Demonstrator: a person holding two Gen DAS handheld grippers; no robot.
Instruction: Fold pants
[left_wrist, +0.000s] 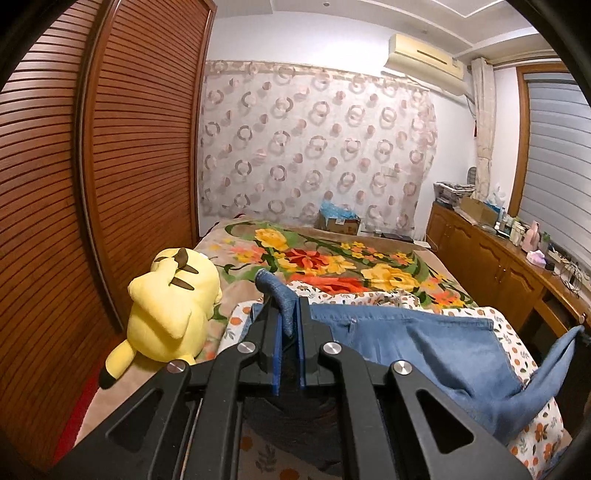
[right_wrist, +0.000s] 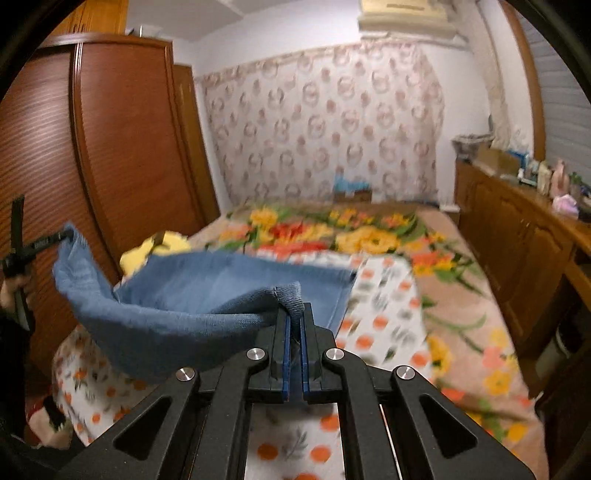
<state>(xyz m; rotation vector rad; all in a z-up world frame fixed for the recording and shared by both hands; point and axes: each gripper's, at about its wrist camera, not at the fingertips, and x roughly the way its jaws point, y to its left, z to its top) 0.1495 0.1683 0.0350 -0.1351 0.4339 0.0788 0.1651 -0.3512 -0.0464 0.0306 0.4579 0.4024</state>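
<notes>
Blue denim pants (left_wrist: 424, 343) lie partly on a white cloth with orange prints (left_wrist: 513, 343) on the bed. My left gripper (left_wrist: 289, 306) is shut on one corner of the pants, which pokes up between its jaws. My right gripper (right_wrist: 294, 314) is shut on another corner of the pants (right_wrist: 192, 295) and holds it above the bed. The fabric hangs in a sagging band between the two grippers. The left gripper also shows at the left edge of the right wrist view (right_wrist: 61, 236). The right wrist view is blurred.
A yellow plush toy (left_wrist: 173, 306) lies on the bed's left side beside the pants. A floral blanket (left_wrist: 351, 262) covers the bed. A wooden louvred wardrobe (left_wrist: 92, 184) stands left. A wooden cabinet with clutter (left_wrist: 509, 258) runs along the right.
</notes>
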